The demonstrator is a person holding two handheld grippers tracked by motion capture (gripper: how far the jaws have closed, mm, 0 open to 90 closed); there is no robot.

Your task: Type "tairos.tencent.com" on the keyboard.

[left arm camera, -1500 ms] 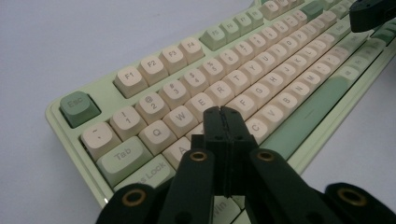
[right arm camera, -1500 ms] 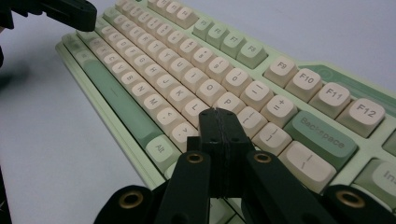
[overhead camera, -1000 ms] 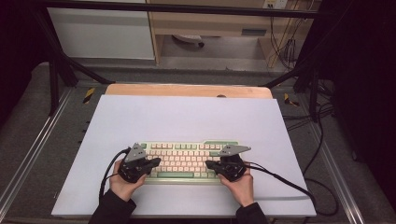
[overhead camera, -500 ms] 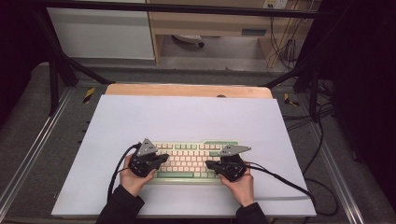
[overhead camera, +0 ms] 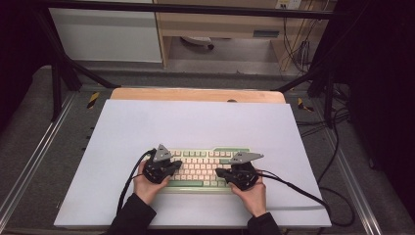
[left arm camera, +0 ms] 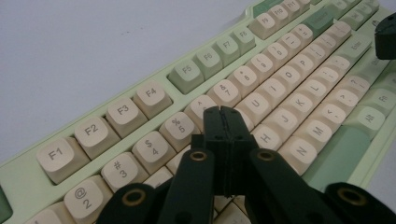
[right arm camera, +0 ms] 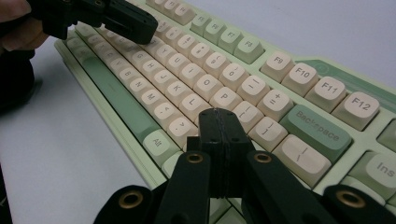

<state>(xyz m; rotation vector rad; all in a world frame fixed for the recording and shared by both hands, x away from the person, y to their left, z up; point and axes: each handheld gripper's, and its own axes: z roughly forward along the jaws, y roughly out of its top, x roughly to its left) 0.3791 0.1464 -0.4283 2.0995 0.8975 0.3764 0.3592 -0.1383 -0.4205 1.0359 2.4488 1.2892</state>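
One pale green keyboard, cream keycaps

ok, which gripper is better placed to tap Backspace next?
Right, probably. The right gripper, jaws shut, hangs just short of the green Backspace key at the keyboard's right end. The left gripper, also shut, sits over the left-middle letter keys, much farther off.

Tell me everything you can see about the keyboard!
The keyboard looks plastic, with a pale green case, cream keys and darker green ones like the space bar and Backspace. It lies flat on the white table, near the front edge. The left gripper hangs shut over its left half, the right gripper shut over its right half. Whether either tip presses a key is unclear.
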